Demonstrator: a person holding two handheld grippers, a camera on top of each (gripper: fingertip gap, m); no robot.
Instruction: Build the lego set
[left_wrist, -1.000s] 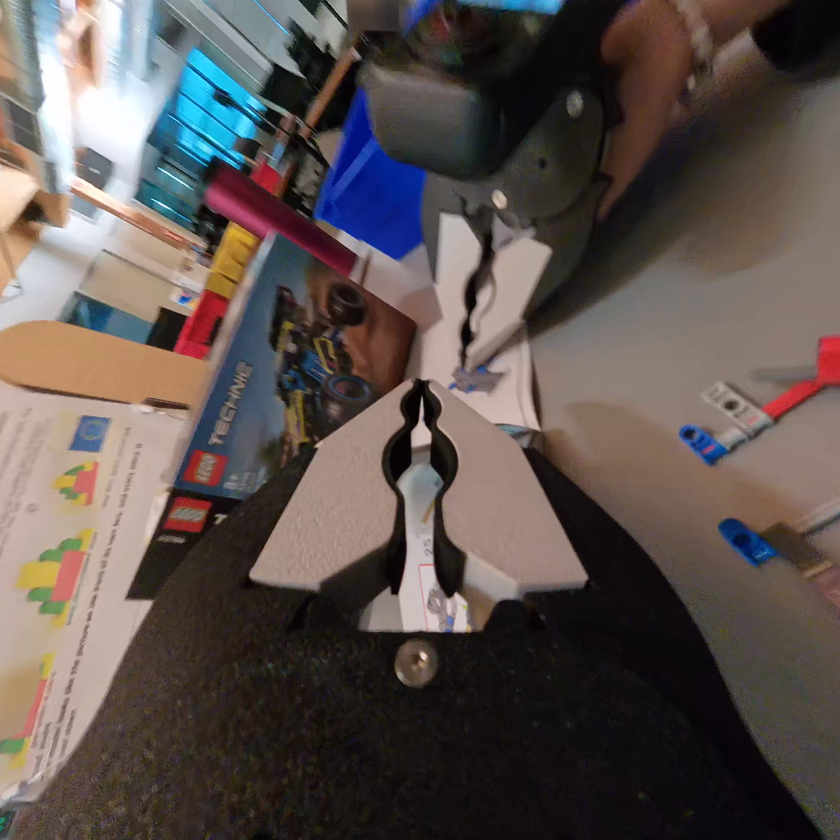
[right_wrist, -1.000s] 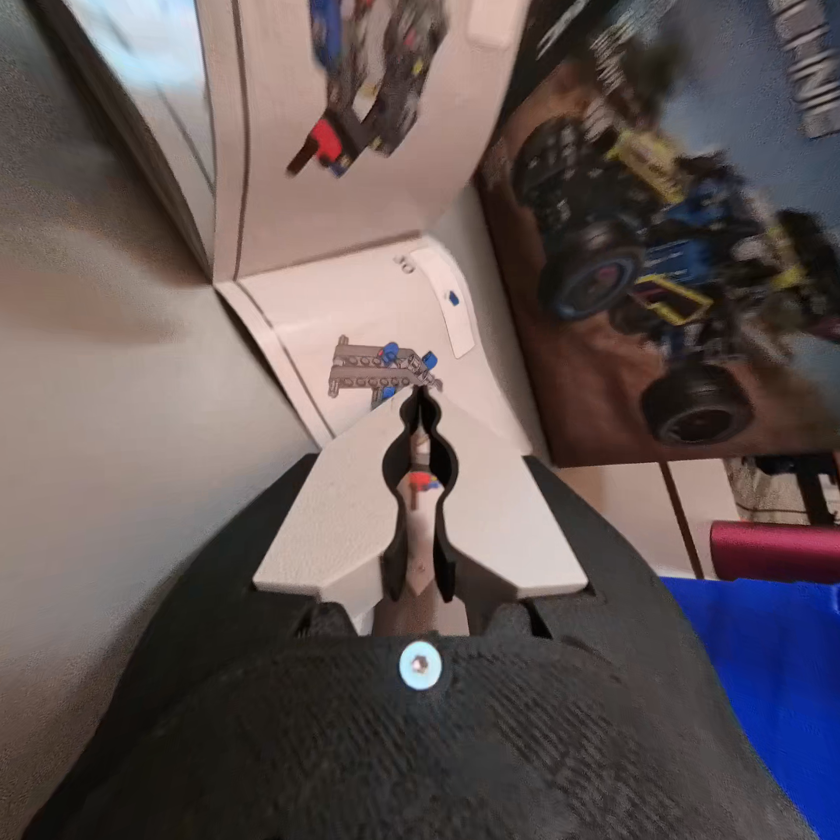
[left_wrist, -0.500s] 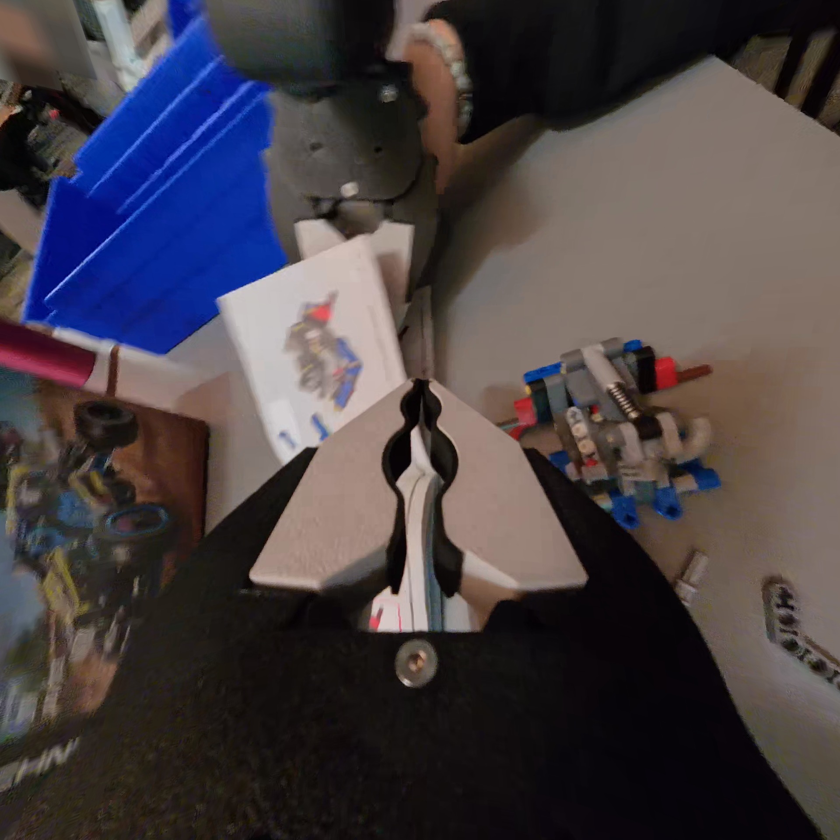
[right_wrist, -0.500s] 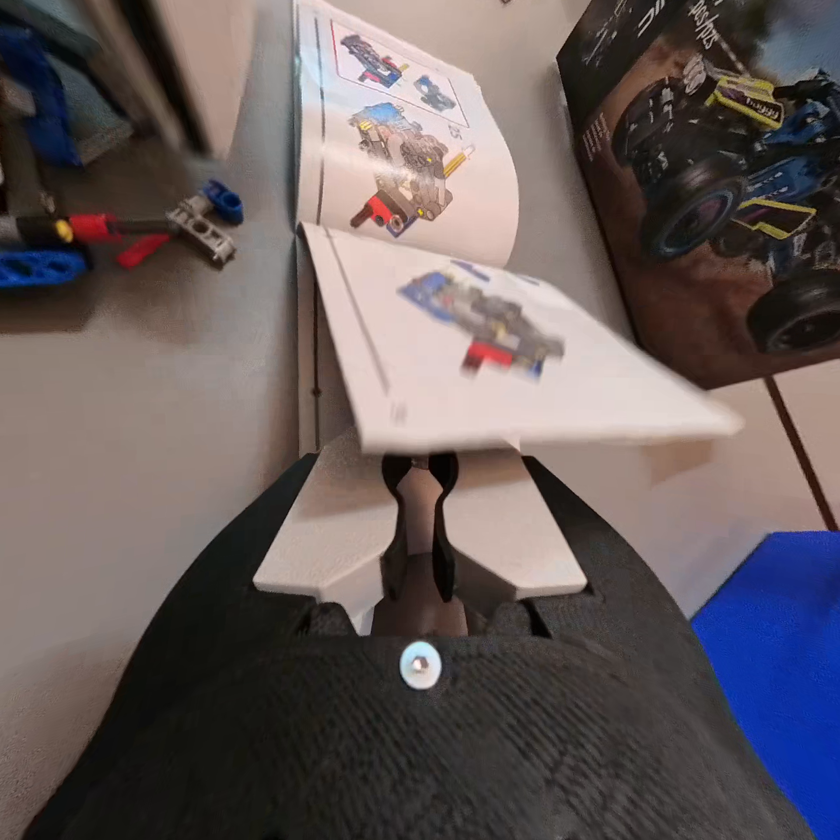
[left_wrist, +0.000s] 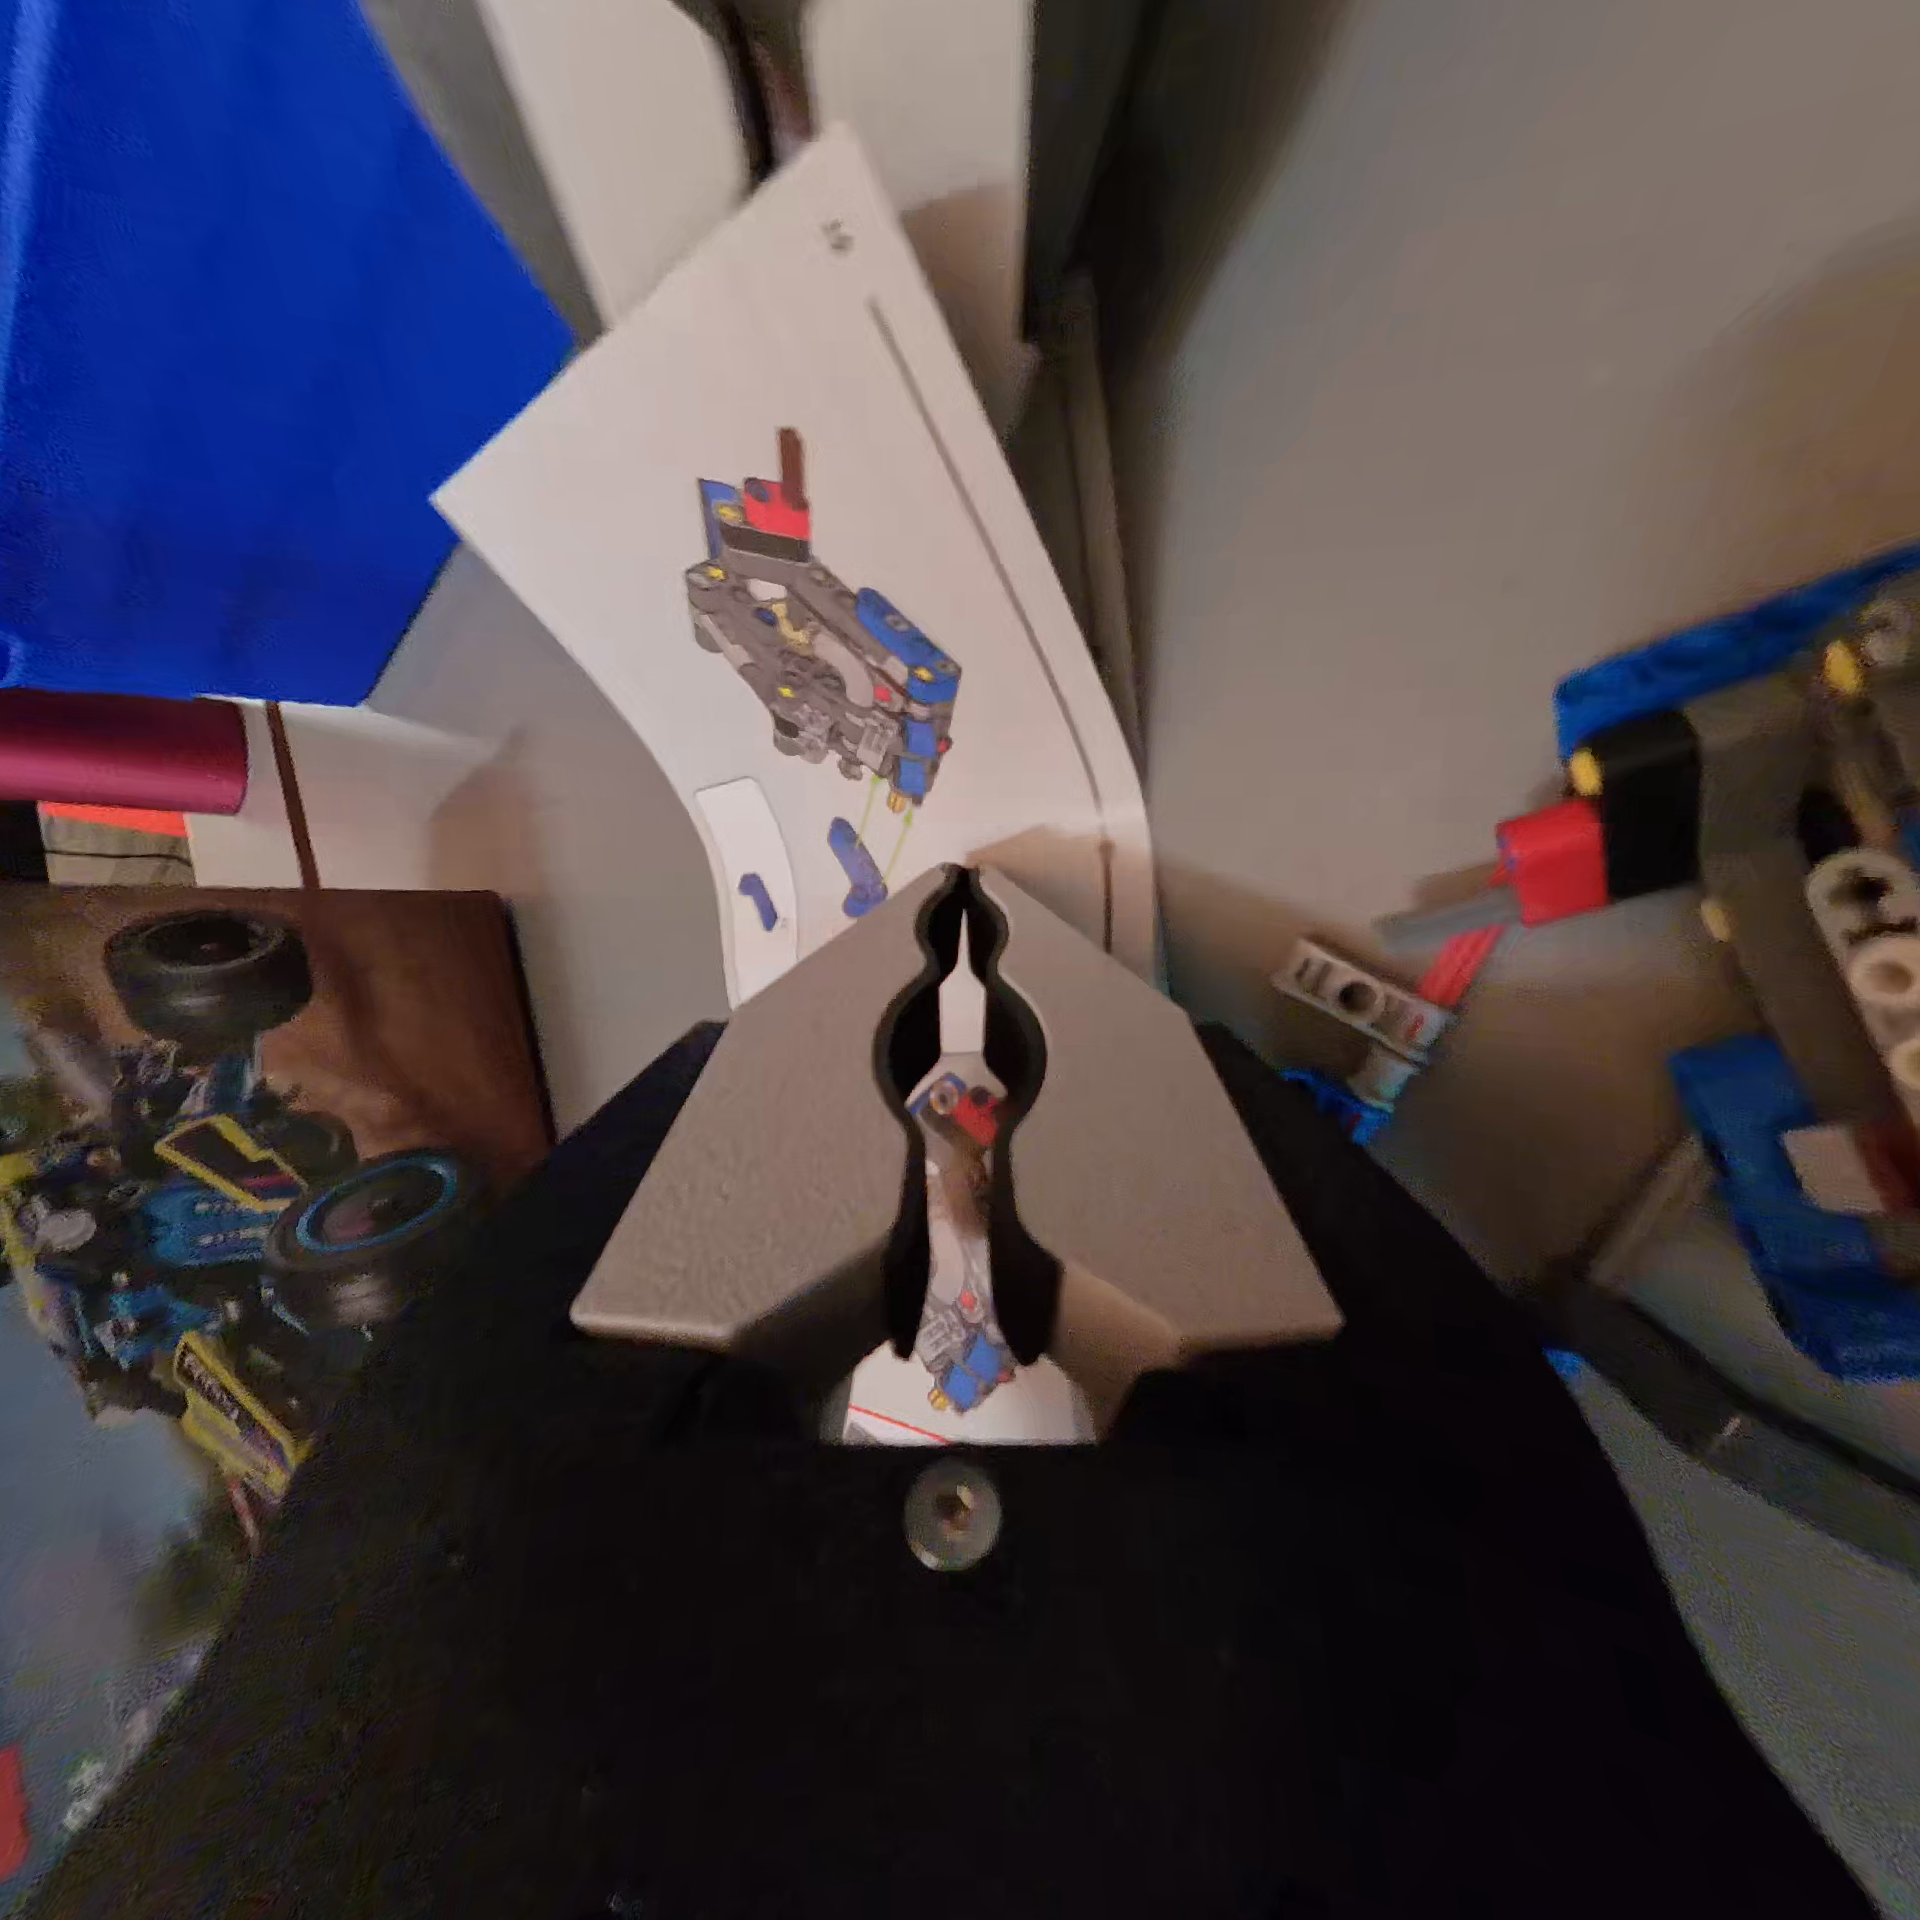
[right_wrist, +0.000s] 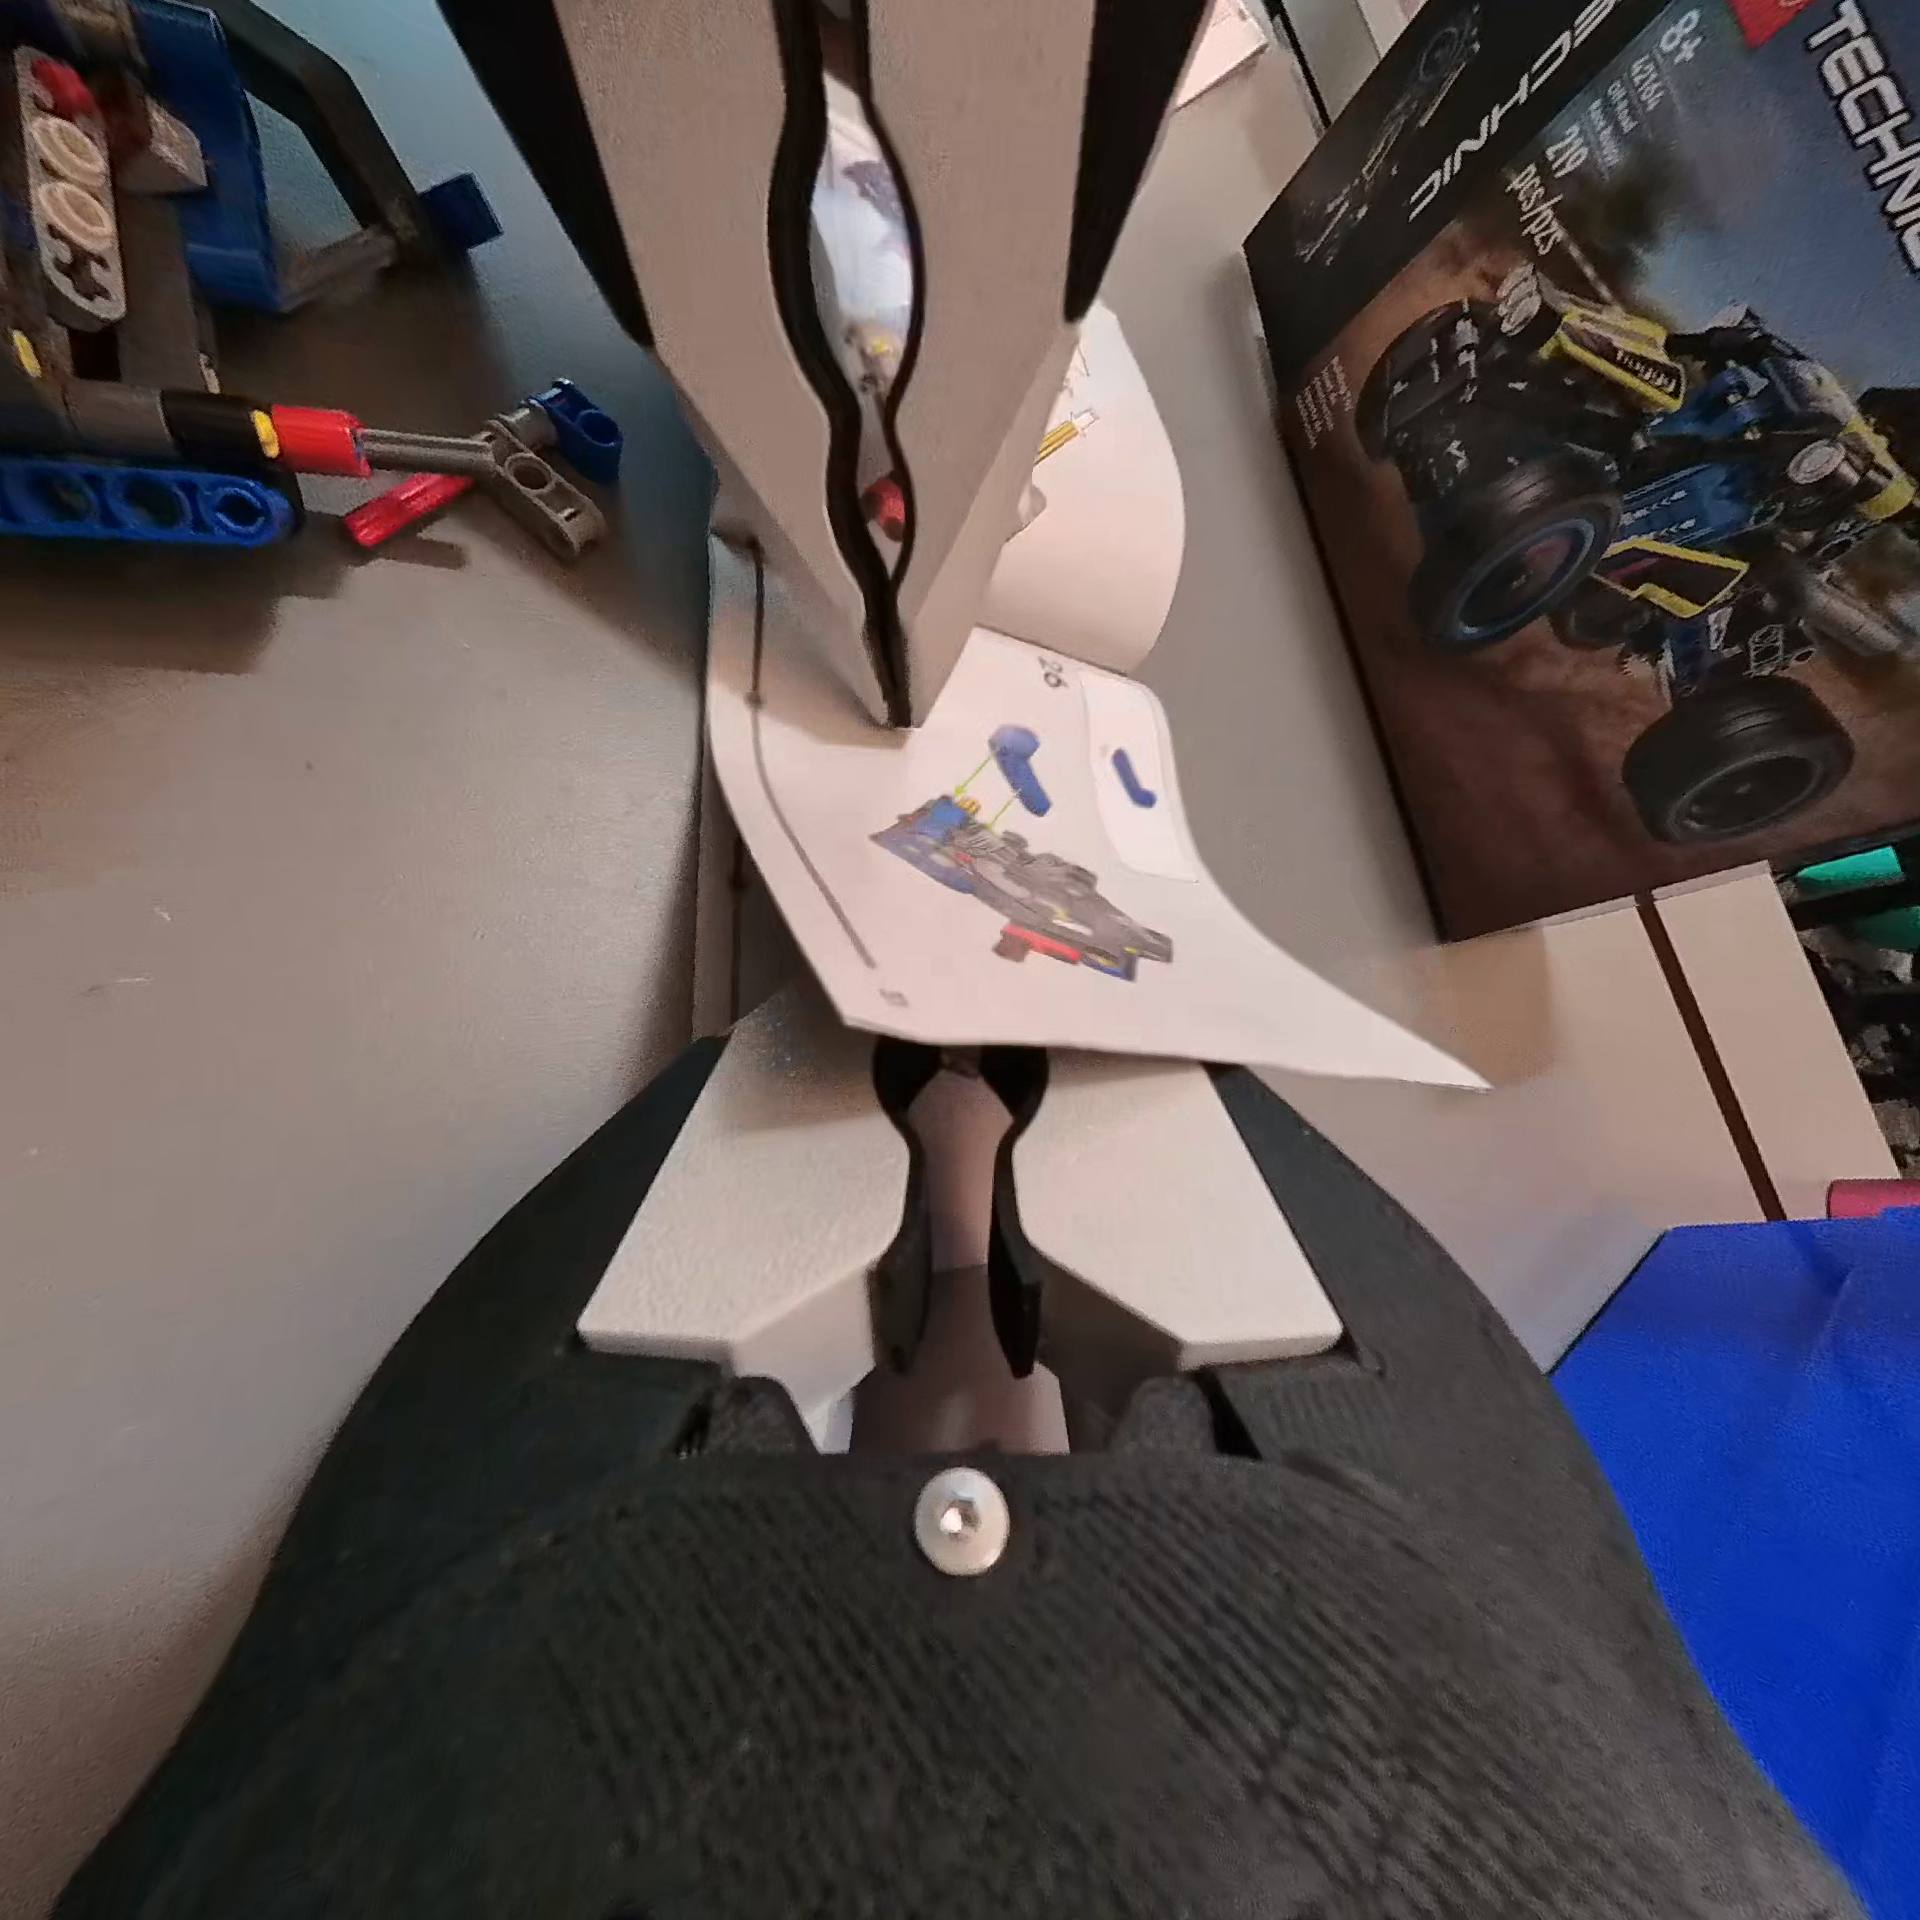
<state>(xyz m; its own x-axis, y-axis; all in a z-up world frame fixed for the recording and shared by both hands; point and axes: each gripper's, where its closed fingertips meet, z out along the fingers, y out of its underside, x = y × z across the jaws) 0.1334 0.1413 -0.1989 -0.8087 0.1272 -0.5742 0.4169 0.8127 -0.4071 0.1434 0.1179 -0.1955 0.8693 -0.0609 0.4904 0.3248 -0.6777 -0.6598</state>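
The white instruction booklet (right_wrist: 1039, 883) lies open on the grey table, one page (left_wrist: 790, 520) raised and curling. My left gripper (left_wrist: 964, 883) is shut, its tips pinching that page's near edge; it also shows in the right wrist view (right_wrist: 894, 717), coming in from the top. My right gripper (right_wrist: 958, 1070) is shut, with its tips hidden under the raised page. Whether it holds anything I cannot tell. The partly built blue, grey and black lego model (left_wrist: 1787, 935) sits right of the booklet; it also shows in the right wrist view (right_wrist: 104, 260).
The lego set box (right_wrist: 1621, 520) stands beside the booklet. A blue bin (left_wrist: 208, 364) and a magenta cylinder (left_wrist: 114, 753) lie beyond it. A loose red axle (right_wrist: 400, 509) and a grey connector with a blue pin (right_wrist: 530, 468) lie by the model on the table (right_wrist: 312, 935). My left and right fingertips are right by each other. The loose red axle (right_wrist: 400, 509) is about 8 cm from my left fingertips.
My left gripper has come down close to the booklet and the page has swung over onto my right gripper's tips. The model now sits much nearer in the left wrist view.
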